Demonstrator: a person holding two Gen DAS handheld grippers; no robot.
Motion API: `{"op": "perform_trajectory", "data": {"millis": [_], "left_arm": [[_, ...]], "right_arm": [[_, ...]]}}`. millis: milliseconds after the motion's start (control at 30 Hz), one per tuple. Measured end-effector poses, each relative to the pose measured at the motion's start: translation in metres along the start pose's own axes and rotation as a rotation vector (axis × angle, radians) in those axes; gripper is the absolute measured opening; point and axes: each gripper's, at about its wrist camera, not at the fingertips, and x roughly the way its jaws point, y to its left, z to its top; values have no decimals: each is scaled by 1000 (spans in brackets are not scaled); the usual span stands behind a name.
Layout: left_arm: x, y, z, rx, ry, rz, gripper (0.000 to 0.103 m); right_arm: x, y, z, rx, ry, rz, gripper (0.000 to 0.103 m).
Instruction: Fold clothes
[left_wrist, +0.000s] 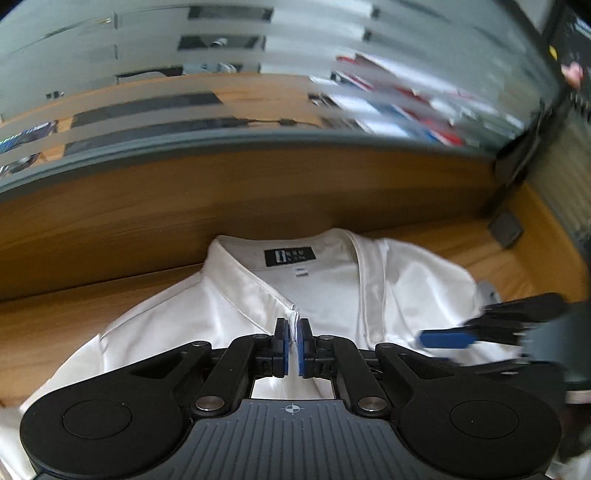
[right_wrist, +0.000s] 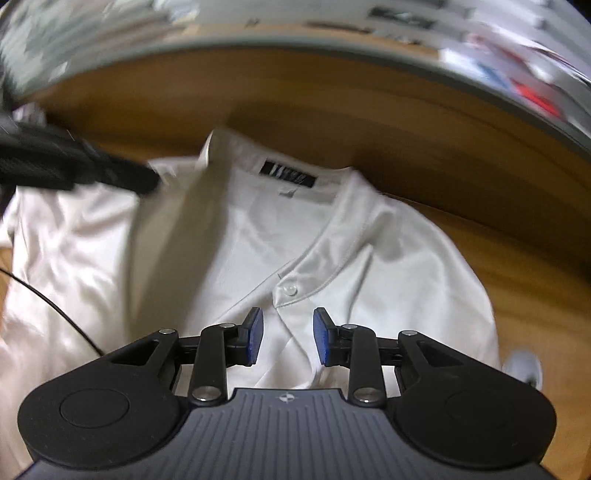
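Nearest the left lens: left gripper (left_wrist: 294, 341), black with blue pads, pinching the white placket edge of the shirt between its pressed-together pads.
Just beyond that pinch: white button-up shirt (left_wrist: 325, 284), lying front-up and open at the neck on the wooden table (left_wrist: 74, 317).
Off to the side, left view: right gripper (left_wrist: 448, 339), blurred, one blue pad out over the shirt's shoulder.
Right lens, up close: right gripper (right_wrist: 288, 338), pads spread apart, nothing between them, hovering over the shirt's (right_wrist: 258, 236) button placket.
Just ahead of it: clear round button (right_wrist: 290, 289) on the placket.
Farther up: black rectangular neck label (right_wrist: 287, 174) inside the collar; its print is too blurred to read.
Upper left, right view: left gripper (right_wrist: 110, 173), a dark blur at the collar.
Far edge: wooden table (right_wrist: 369, 122) runs up to a wooden back panel (left_wrist: 221, 199), striped frosted glass (left_wrist: 147, 55) above.
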Motion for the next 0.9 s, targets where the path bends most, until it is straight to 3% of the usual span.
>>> {"op": "perform_trajectory", "data": {"millis": [133, 167, 233, 333, 500, 667, 767, 800, 900], "left_arm": [[-13, 9, -1, -54, -17, -14, 7], [-16, 11, -2, -64, -22, -17, 7], [-20, 13, -4, -73, -35, -19, 7], [-23, 12, -3, -69, -43, -29, 7], [-27, 11, -2, -60, -52, -48, 7], [-30, 10, -1, -50, -62, -66, 7], [-32, 7, 2, -33, -78, -72, 2], [-33, 6, 4, -26, -89, -74, 2], [-29, 1, 13, -13, -90, -70, 2]], "right_arm": [[21, 3, 10, -78, 60, -25, 34], [24, 2, 11, -81, 66, -28, 31], [25, -3, 12, -60, 65, -21, 12], [17, -10, 17, -3, 19, 11, 6], [-1, -15, 34, 137, -83, 137, 6], [13, -9, 44, 154, -96, 166, 8], [13, -9, 43, 158, -105, 134, 19], [7, -11, 42, 165, -125, 138, 27], [-20, -14, 36, 172, -171, 146, 28]]}}
